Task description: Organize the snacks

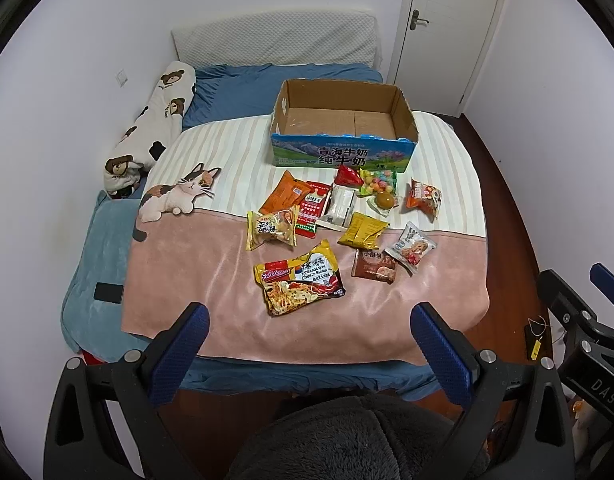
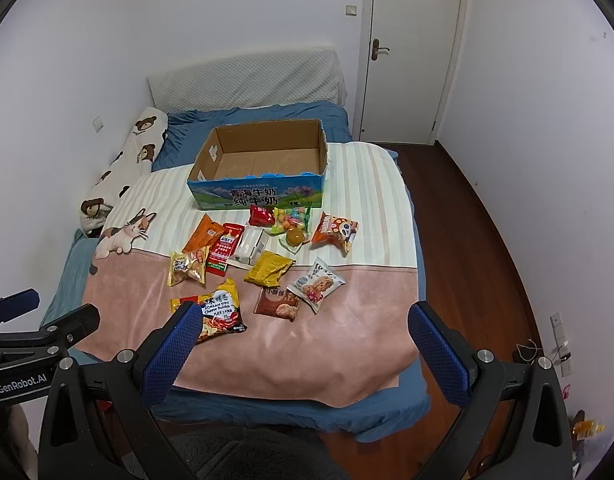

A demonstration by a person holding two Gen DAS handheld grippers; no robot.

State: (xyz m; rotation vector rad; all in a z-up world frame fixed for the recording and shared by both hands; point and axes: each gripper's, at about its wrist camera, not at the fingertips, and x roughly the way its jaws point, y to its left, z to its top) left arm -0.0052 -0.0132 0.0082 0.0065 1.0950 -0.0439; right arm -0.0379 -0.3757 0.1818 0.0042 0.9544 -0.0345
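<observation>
Left gripper (image 1: 309,330) jaws apart, empty; right gripper (image 2: 305,328) jaws apart, empty, both short of bed's near edge. Snacks lie loose on blanket (image 1: 195,276), noodle packet (image 1: 301,280) nearest; cardboard box (image 1: 343,120) behind, empty. Risk: slick crinkly wrappers slip from ribbed blue pads; plush blanket bunches under pinch; overlapping packets (image 1: 311,210) drag neighbours; soft contents crush.

Readable text: box, noodle pack, gripper bodies.
Cardboard box (image 1: 341,156) front reads "青海牛奶 纯牛奶"; noodle packet (image 1: 301,278) reads "KOREAN Buldak Cheese"; brown snack pack (image 1: 374,266) "小酥饼"; left gripper body (image 2: 21,378) "GenRobot.AI"; right gripper body (image 1: 603,386) "DAS", rest cut off.
</observation>
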